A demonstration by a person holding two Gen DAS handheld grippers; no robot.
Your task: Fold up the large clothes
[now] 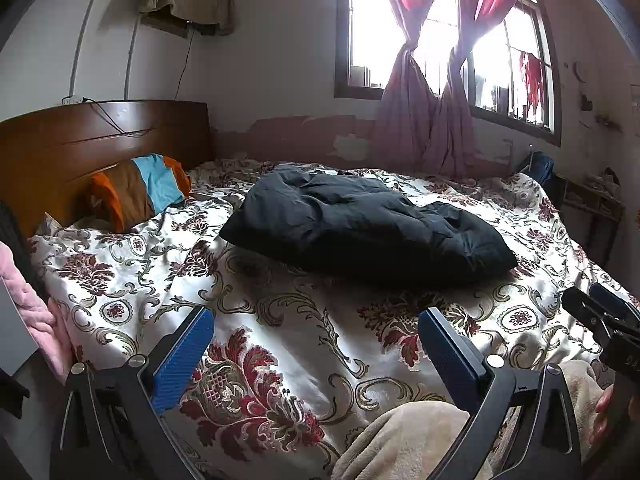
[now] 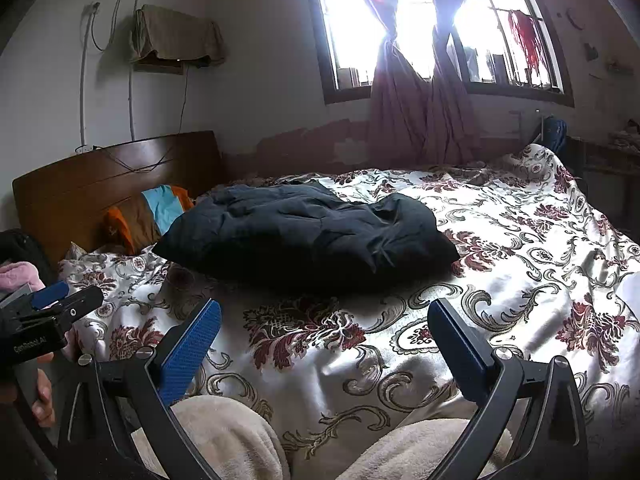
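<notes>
In the middle of the bed I see one dark, puffy jacket (image 1: 360, 224), quilted and creased, lying in a rumpled, roughly folded heap with a rounded, pillow-like edge toward me. It rests on a single glossy bedspread (image 1: 280, 340), cream satin printed with maroon flowers and grey-green scrolls, wrinkled in soft ridges. Behind the jacket, one striped pillow (image 1: 140, 192) in orange, brown and light blue leans against a curved wooden headboard (image 1: 80, 136). Two pink curtains (image 1: 432, 100), each knotted at mid-height, hang before a dark-framed window (image 1: 520, 60). A fuzzy pink cloth (image 1: 32, 312) shows at the left edge of the left view.

My left tongs (image 1: 316, 352) hover above the near bedspread, well apart from the jacket; the jaws are spread wide and hold nothing. Each of the two fingers carries a blue ribbed pad (image 1: 184, 360) on a black frame. My right tongs (image 2: 324, 344) are likewise spread wide and empty, with two matching blue pads (image 2: 192, 356). Two mounds of beige fleece (image 2: 224, 432) lie below the right tongs, between the fingers and the bed's near edge.
</notes>
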